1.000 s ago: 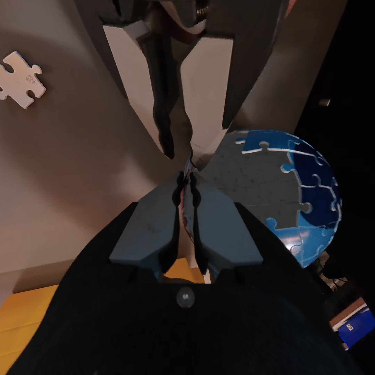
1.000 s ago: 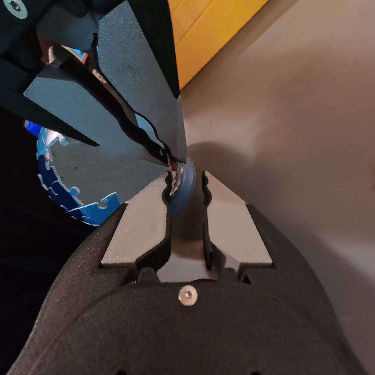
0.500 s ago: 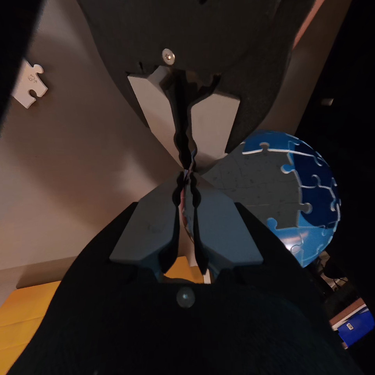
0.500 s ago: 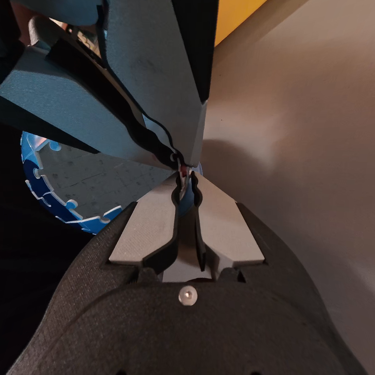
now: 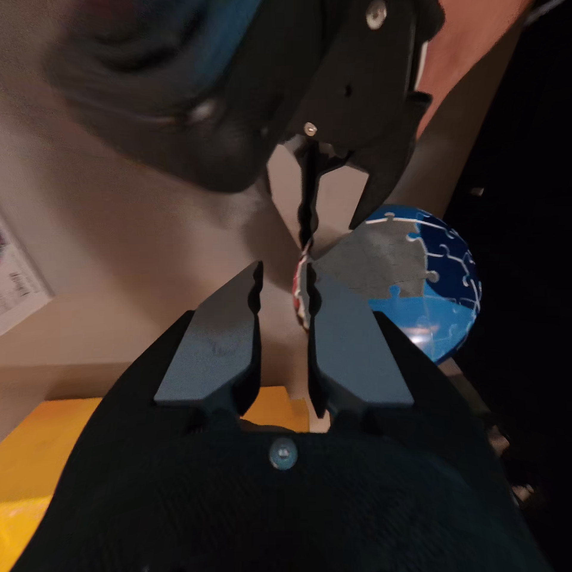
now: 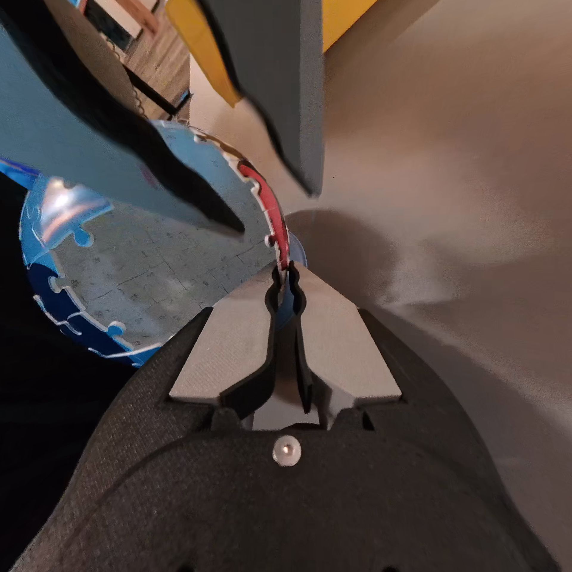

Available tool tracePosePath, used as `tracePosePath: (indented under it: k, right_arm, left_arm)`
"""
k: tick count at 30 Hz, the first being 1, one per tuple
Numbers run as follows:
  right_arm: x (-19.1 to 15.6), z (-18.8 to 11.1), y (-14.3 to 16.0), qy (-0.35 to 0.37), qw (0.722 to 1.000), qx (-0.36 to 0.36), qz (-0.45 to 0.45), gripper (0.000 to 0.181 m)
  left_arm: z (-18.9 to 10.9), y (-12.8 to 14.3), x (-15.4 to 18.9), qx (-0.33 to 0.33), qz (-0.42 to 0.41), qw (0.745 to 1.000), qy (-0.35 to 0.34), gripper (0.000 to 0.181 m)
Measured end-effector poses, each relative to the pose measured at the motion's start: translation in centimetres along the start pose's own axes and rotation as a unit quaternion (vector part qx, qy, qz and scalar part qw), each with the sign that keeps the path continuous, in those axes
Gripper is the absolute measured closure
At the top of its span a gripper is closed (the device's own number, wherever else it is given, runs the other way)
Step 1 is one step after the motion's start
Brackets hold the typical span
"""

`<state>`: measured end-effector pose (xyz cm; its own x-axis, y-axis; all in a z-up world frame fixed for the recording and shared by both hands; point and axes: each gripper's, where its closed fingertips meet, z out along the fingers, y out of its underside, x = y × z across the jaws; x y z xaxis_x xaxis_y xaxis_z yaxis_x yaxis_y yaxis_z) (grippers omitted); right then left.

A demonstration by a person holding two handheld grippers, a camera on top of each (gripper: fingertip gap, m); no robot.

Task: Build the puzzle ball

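The partly built puzzle ball is a blue shell with a grey inside; it also shows in the right wrist view. Its open rim has red pieces. My right gripper is shut on the ball's rim and holds it above the beige table. In the left wrist view it comes in from above. My left gripper is open, its right finger against the rim and its left finger apart from it. In the right wrist view its fingers straddle the rim.
A yellow box lies at the table's near edge and shows at the top of the right wrist view. A white printed sheet lies at the left. A person's arm is behind the right gripper. Some 7 centimetres of space lies between my two pairs of fingers.
My right gripper closed on the ball's rim. My left gripper then opened and let go of it. The loose white piece has left the left wrist view.
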<state>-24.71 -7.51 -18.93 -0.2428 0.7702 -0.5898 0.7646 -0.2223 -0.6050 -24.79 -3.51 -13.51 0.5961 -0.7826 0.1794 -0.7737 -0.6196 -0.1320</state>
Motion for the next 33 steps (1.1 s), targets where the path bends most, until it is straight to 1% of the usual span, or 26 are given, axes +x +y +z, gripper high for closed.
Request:
tracePosePath:
  k: [2, 5, 6, 8, 11, 13, 16, 18, 19, 21, 24, 26, 30, 33]
  right_arm:
    - [0.1, 0.0, 0.0, 0.008, 1.0, -0.002, -0.005, 0.18]
    - [0.1, -0.1, 0.1, 0.018, 1.0, -0.01, -0.016, 0.179]
    - [0.2, -0.2, 0.1, 0.02, 1.0, -0.012, -0.018, 0.179]
    - [0.3, -0.2, 0.0, 0.022, 0.999, -0.014, -0.02, 0.179]
    - [0.4, -0.3, -0.1, 0.023, 0.999, -0.012, -0.018, 0.179]
    - [0.5, -0.3, -0.2, 0.023, 1.0, -0.008, -0.015, 0.18]
    - [0.7, -0.4, -0.3, 0.03, 0.999, -0.004, -0.019, 0.179]
    - [0.8, -0.5, -0.4, 0.034, 0.999, -0.003, -0.023, 0.179]
    - [0.7, -0.5, -0.5, 0.034, 0.999, -0.002, -0.023, 0.179]
    - [0.7, -0.4, -0.5, 0.033, 0.999, -0.001, -0.023, 0.179]
    - [0.7, -0.4, -0.5, 0.032, 0.999, -0.002, -0.022, 0.179]
    - [0.7, -0.3, -0.6, 0.027, 1.0, 0.0, -0.014, 0.18]
    - [0.7, -0.2, -0.6, 0.005, 1.0, 0.007, 0.021, 0.18]
    - [0.7, -0.1, -0.6, 0.004, 1.0, 0.011, 0.025, 0.18]
  left_arm:
    - [-2.3, -0.6, -0.6, 0.048, -0.009, 0.999, -0.02, 0.155]
    - [-6.0, -1.1, -0.6, 0.149, -0.028, 0.987, -0.048, 0.156]
    - [-6.8, -0.8, -0.5, 0.173, -0.032, 0.983, -0.062, 0.157]
    - [-7.4, 0.5, 0.2, 0.205, -0.038, 0.975, -0.079, 0.158]
    - [-6.4, 2.5, 1.8, 0.233, -0.069, 0.969, -0.041, 0.152]
    - [-5.4, 3.7, 2.3, 0.242, -0.087, 0.966, -0.02, 0.142]
    - [-4.6, 4.1, 4.2, 0.27, -0.092, 0.957, 0.062, 0.117]
    - [-3.7, 4.5, 5.1, 0.265, -0.093, 0.954, 0.107, 0.099]
    - [-3.0, 4.8, 5.1, 0.259, -0.095, 0.955, 0.11, 0.093]
    - [-1.9, 4.9, 5.2, 0.257, -0.092, 0.954, 0.122, 0.089]
    - [-1.2, 4.4, 5.4, 0.274, -0.089, 0.945, 0.153, 0.08]
    - [-1.0, 4.3, 5.5, 0.273, -0.087, 0.944, 0.165, 0.074]
    - [-0.6, 4.3, 5.7, 0.26, -0.071, 0.952, 0.146, 0.071]
    - [-0.4, 4.2, 5.7, 0.254, -0.072, 0.955, 0.135, 0.07]
